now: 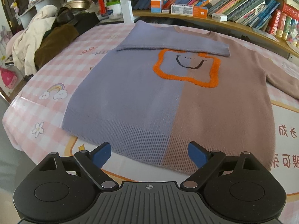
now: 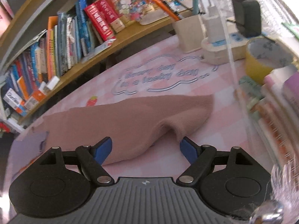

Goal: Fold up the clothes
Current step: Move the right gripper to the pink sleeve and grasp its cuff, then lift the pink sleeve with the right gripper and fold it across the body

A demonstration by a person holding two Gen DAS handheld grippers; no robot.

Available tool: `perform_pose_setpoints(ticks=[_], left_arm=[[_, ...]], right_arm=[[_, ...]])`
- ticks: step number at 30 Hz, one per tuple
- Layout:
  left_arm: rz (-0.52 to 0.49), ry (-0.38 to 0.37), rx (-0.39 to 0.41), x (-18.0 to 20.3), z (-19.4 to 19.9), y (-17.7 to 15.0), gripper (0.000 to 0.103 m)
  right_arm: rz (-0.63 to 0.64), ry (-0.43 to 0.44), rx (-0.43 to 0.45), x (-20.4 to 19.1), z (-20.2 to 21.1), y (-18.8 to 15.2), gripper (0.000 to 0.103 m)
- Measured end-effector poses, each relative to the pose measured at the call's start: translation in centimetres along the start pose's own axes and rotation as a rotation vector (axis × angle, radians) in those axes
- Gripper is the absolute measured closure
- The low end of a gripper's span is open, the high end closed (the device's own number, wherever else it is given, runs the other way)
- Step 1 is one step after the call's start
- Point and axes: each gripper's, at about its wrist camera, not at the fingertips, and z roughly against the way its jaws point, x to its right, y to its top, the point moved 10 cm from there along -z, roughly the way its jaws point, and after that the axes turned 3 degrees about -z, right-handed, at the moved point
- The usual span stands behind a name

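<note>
A knit sweater [image 1: 168,100], half lavender and half dusty pink with an orange-framed smiley on the chest, lies flat on the pink checked table cover [image 1: 56,71]. Its lavender sleeve [image 1: 168,44] is folded across the chest. The pink sleeve [image 2: 142,115] stretches out sideways on the cover with a ridge near its cuff. My left gripper [image 1: 149,154] hovers open above the sweater's ribbed hem, nothing between its blue pads. My right gripper [image 2: 145,150] stands open over the near edge of the pink sleeve, the cloth lying below its fingers.
A curved wooden shelf [image 1: 205,18] of books runs behind the sweater. A heap of clothes [image 1: 37,43] sits at the left. Near the sleeve's cuff stand a yellow tape roll [image 2: 261,59], a power strip [image 2: 220,50], a beige cup [image 2: 188,33] and stacked books [image 2: 276,100].
</note>
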Motion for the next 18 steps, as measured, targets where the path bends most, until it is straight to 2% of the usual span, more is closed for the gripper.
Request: perform_pose_setpoints(ticks=[4, 6, 11, 15, 17, 18], left_arm=[[0.003, 0.003, 0.006, -0.2, 0.1, 0.2, 0.011], [0.005, 0.004, 0.013, -0.3, 0.3, 0.3, 0.011], [0.022, 0.015, 0.015, -0.8, 0.5, 0.2, 0.011], [0.039, 0.018, 0.015, -1.2, 0.5, 0.3, 0.011], [0.038, 0.012, 0.018, -1.1, 0.4, 0.3, 0.011], [0.037, 0.009, 0.018, -1.0, 0.4, 0.3, 0.011]], right_arm=[[-0.017, 0.032, -0.013, -1.0, -0.2, -0.4, 0.025], [-0.018, 0.008, 0.002, -0.8, -0.2, -0.2, 0.027], [-0.038, -0.068, 0.046, 1.2, -0.1, 1.3, 0.039], [-0.050, -0.096, 0.041, 2.3, -0.1, 2.0, 0.058], [-0.047, -0.113, 0.031, 2.7, -0.2, 2.1, 0.074], [-0.050, -0.120, 0.021, 2.9, -0.3, 2.1, 0.089]])
